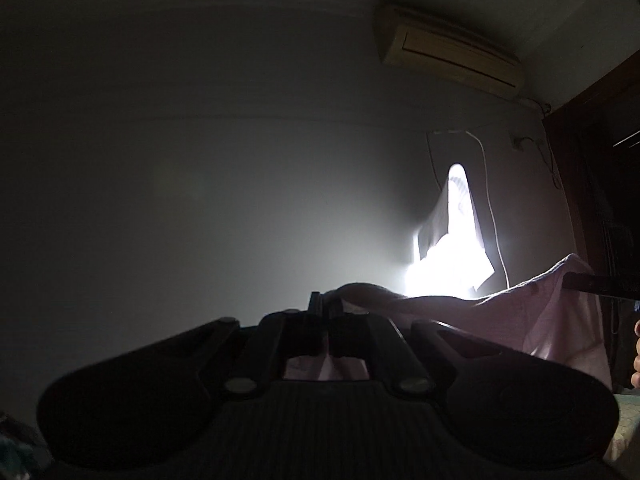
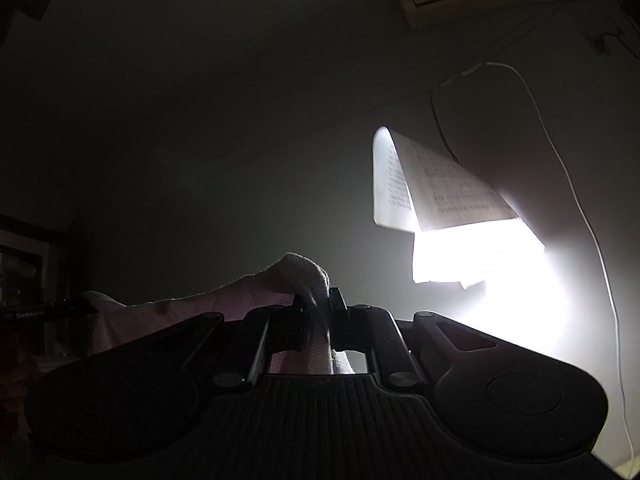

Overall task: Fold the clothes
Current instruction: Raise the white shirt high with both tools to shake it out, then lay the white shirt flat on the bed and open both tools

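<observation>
A pale pink garment (image 1: 552, 312) hangs stretched in the air between both grippers. My left gripper (image 1: 325, 303) is shut on one edge of it, with cloth bunched over the fingertips and trailing off to the right. At the right edge of the left wrist view, the other gripper's dark fingers (image 1: 600, 282) pinch the far corner. In the right wrist view my right gripper (image 2: 322, 300) is shut on a thick whitish hem of the pink garment (image 2: 224, 300), which runs left toward the left gripper's finger (image 2: 44, 312). Both point up at a dim wall.
A bright lamp under a sheet of paper (image 2: 448, 192) glares on the wall ahead, a white cable (image 2: 580, 200) looping beside it. An air conditioner (image 1: 448, 46) is mounted high up. Dark wooden furniture (image 1: 600, 160) stands at the right. A hand (image 1: 636, 356) shows at the edge.
</observation>
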A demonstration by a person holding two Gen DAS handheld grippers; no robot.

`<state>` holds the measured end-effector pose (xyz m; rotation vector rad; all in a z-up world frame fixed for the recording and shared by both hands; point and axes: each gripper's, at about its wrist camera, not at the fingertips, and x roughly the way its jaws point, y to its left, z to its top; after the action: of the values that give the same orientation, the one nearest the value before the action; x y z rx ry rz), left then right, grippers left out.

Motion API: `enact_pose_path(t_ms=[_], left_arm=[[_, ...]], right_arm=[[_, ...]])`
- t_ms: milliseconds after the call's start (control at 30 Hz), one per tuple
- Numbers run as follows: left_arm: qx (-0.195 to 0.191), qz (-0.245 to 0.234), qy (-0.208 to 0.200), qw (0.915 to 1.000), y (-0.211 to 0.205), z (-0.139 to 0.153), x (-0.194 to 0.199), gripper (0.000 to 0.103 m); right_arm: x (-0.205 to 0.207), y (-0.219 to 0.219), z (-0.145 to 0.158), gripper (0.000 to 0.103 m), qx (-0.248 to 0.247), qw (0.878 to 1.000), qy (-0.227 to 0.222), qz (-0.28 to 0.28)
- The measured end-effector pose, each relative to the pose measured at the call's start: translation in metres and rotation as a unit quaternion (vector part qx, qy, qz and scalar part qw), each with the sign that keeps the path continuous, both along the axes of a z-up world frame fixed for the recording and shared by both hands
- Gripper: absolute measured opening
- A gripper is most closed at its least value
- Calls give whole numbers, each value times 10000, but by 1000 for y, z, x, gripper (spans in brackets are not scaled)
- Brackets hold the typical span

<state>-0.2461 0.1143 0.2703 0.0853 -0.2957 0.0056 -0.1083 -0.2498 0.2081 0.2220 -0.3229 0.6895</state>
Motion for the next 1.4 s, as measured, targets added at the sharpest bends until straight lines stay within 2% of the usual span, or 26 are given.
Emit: enact_pose_path(t_ms=[200, 300, 400, 500, 633, 767, 900, 1100, 1200, 1233, 1300, 1333, 1367, 1400], left_arm=[[0, 466, -183, 9987, 8, 43, -17, 1], [72, 663, -178, 9976, 10, 56, -26, 1], [306, 917, -176, 9952, 10, 60, -29, 1], [310, 996, 257, 9942, 25, 47, -9, 1], [190, 1103, 1180, 9867, 51, 5, 53, 1], [-17, 1236, 2193, 9678, 75, -57, 136, 1], [-32, 1386, 2905, 9468, 88, -119, 211, 1], [-29, 1552, 3422, 9267, 97, -181, 297, 1], [76, 1552, 3760, 9135, 99, -212, 336, 1], [125, 1559, 3909, 9070, 99, -224, 349, 7], [229, 1529, 4255, 8917, 98, -248, 373, 9], [327, 1472, 4474, 8815, 99, -261, 381, 17], [420, 1410, 4699, 8704, 101, -273, 388, 22], [482, 1350, 4889, 8605, 104, -284, 393, 31]], right_arm=[[-13, 2, 34, 9, 157, 9981, -428, 419], [-18, -1, 48, 9, 161, 9969, -433, 637], [-22, 4, 60, 9, 132, 9961, -314, 818], [-13, 22, 61, 9, -4, 9976, -133, 677], [30, 56, 39, 9, -325, 9968, 595, 435], [103, 95, -9, 9, -861, 9842, 1545, 48], [168, 128, -59, 9, -1248, 9648, 2281, -392], [243, 163, -121, 9, -1579, 9369, 2909, -1128], [268, 173, -149, 9, -1801, 9242, 3030, -1472], [280, 179, -160, 9, -1968, 9171, 3057, -1636], [299, 189, -184, 12, -2252, 9004, 3197, -1905], [307, 192, -196, 14, -2396, 8905, 3294, -2026], [316, 194, -207, 25, -2512, 8787, 3432, -2166], [322, 193, -215, 35, -2585, 8664, 3607, -2290]])
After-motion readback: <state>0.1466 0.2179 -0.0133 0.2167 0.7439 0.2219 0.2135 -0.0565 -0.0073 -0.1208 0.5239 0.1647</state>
